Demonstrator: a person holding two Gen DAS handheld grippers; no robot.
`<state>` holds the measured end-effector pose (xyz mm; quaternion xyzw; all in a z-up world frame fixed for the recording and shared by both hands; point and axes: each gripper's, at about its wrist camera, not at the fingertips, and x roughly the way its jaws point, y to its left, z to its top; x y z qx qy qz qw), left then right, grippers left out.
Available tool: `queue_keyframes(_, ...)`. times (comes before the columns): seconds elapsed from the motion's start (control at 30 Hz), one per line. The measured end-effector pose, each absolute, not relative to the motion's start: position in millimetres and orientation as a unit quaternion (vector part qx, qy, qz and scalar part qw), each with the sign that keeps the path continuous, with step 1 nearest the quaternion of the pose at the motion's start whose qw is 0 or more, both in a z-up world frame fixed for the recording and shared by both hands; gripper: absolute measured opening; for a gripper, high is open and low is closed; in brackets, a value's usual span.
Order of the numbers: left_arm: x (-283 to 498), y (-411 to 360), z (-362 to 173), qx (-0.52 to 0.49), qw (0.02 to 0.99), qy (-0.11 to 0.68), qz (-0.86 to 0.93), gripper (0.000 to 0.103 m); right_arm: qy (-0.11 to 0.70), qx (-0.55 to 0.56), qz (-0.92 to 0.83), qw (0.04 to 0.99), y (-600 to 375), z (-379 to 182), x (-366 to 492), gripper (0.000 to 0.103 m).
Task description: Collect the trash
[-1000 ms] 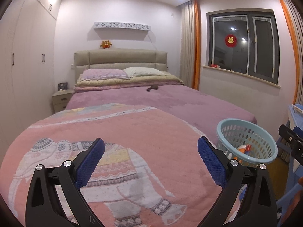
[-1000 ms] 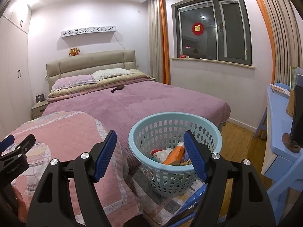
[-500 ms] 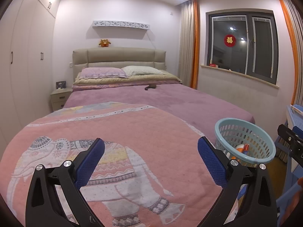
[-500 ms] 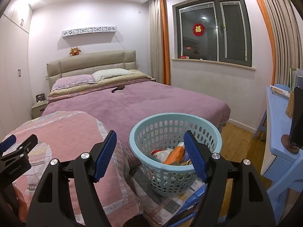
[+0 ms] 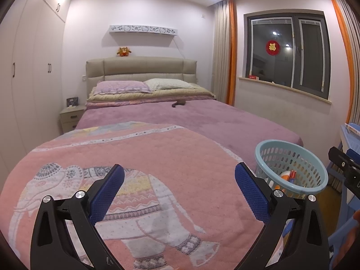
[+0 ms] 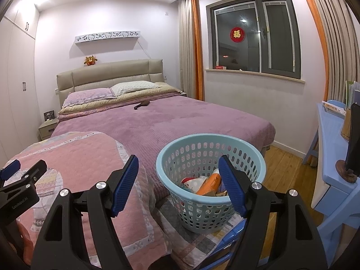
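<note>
Both grippers hang with jaws spread and nothing between them: the left gripper [image 5: 179, 178] over a quilted pink elephant blanket [image 5: 144, 157], the right gripper [image 6: 178, 171] before a round, perforated pale-blue plastic basket [image 6: 209, 145]. Inside it lies trash [image 6: 203, 185], including an orange bottle [image 6: 208, 183] tilted toward the right rim.

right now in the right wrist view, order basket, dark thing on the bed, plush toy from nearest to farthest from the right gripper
1. basket, just ahead of the right gripper, beside the bed's foot
2. dark thing, mid-bed below the pillows
3. plush toy, on the headboard at the far wall
</note>
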<state>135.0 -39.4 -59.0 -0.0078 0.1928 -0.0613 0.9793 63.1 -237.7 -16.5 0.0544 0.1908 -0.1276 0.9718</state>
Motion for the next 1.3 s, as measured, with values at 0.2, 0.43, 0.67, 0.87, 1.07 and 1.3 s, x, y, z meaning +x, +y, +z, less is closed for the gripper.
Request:
queue_keyframes(0.2, 135, -39, -60, -0.007, 0.979, 0.194, -0.062, 0.095, 0.191, 0.053, -0.124, 0.972, -236, -17, 64, 0.07)
queue_keyframes(0.43, 135, -40, -60, -0.007, 0.979, 0.193, -0.061, 0.095, 0.187, 0.042, -0.133, 0.972, -233, -14, 64, 0.07)
queue_keyframes(0.67, 130, -40, -52, -0.004, 0.981, 0.187, -0.055, 0.095, 0.182, 0.041, -0.132, 0.973, -230, -8, 61, 0.07)
queue_keyframes(0.87, 116, -43, -38, 0.011, 0.982, 0.181, -0.059, 0.095, 0.17, 0.04, -0.13, 0.976, -225, 2, 54, 0.07)
queue_keyframes(1.07, 105, -33, -25, 0.009, 0.984, 0.169, -0.049, 0.095, 0.164, 0.038, -0.126, 0.978, -220, 6, 49, 0.071)
queue_keyframes(1.3, 113, -16, -22, -0.026, 0.975, 0.206, -0.073, 0.095, 0.163, 0.042, -0.119, 0.978, -213, 11, 49, 0.071)
